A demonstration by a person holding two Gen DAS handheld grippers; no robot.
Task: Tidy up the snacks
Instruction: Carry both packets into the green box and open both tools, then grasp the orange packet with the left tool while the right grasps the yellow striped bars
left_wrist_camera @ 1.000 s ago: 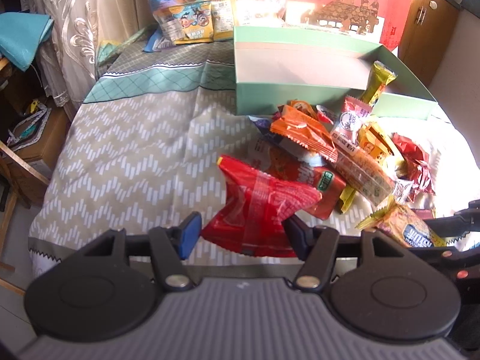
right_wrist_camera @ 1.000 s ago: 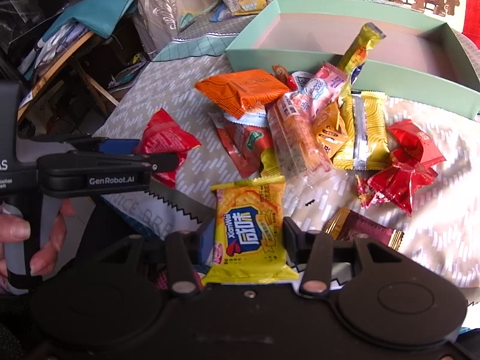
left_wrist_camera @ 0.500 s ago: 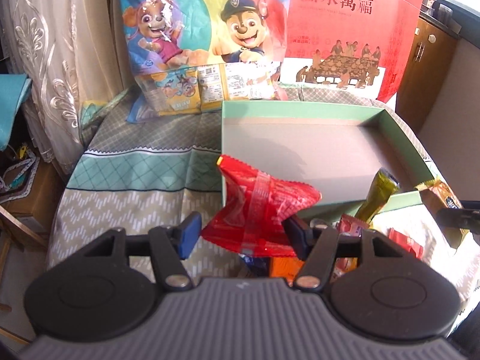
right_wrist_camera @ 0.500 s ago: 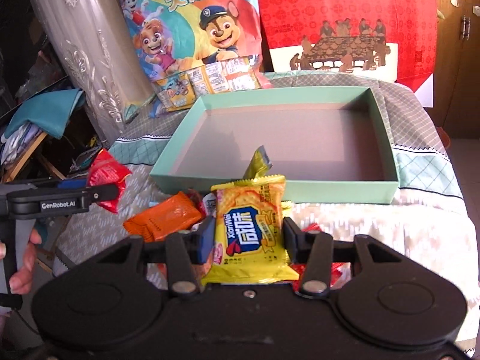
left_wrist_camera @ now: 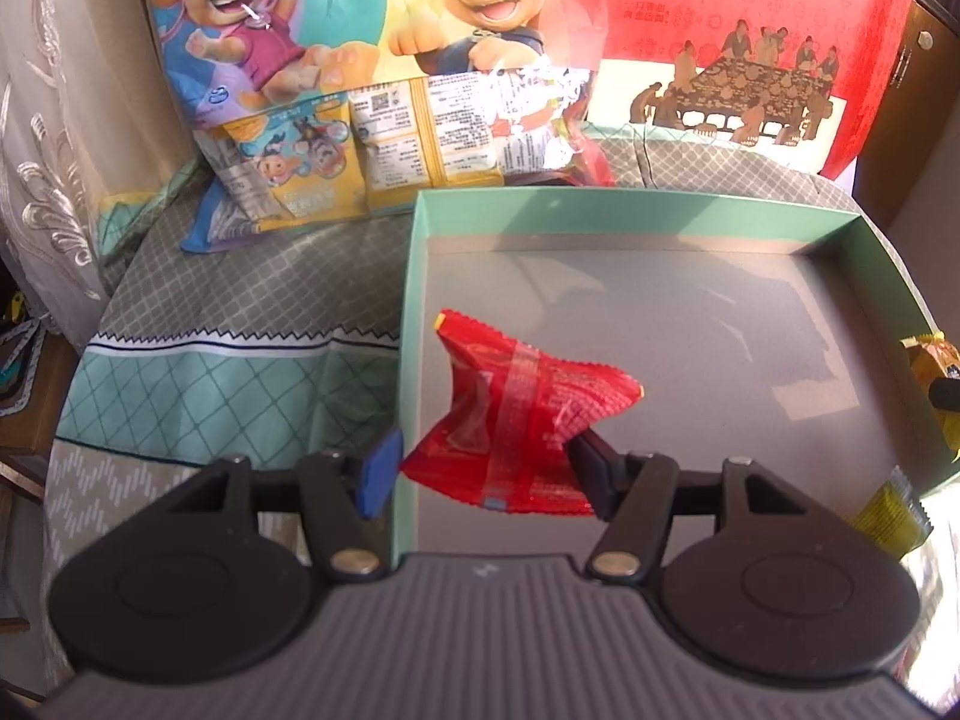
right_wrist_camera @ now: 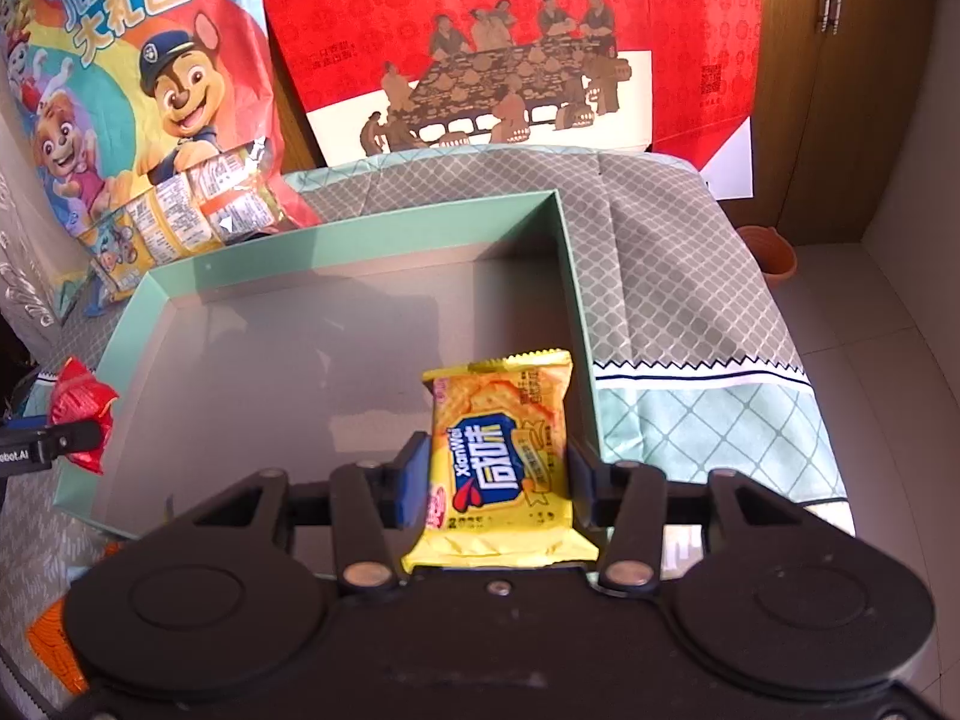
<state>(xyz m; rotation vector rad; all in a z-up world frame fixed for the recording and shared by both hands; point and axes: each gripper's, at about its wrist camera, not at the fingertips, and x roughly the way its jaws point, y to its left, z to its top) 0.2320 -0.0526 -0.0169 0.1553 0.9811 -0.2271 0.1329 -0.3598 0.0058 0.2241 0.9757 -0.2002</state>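
Snacks hang over the green box (right_wrist_camera: 579, 300), whose grey floor lies bare. Left gripper (left_wrist_camera: 486, 471) pinches a red packet (left_wrist_camera: 516, 420) above the box's 9 o'clock wall; right gripper (right_wrist_camera: 495, 483) clamps a yellow cracker packet (right_wrist_camera: 501, 450) near the 3 o'clock wall. Cartoon snack bag (left_wrist_camera: 360, 60) stands at 12 o'clock.

I count two tools: left tool (left_wrist_camera: 485, 471), right tool (right_wrist_camera: 499, 489). One red snack packet (left_wrist_camera: 516, 432). One yellow cracker packet (right_wrist_camera: 504, 456). One green box (left_wrist_camera: 630, 210), centre frame. One cartoon gift bag (right_wrist_camera: 138, 102), upper left. One red carton (right_wrist_camera: 510, 30), top. One orange packet (right_wrist_camera: 51, 642), lower left.
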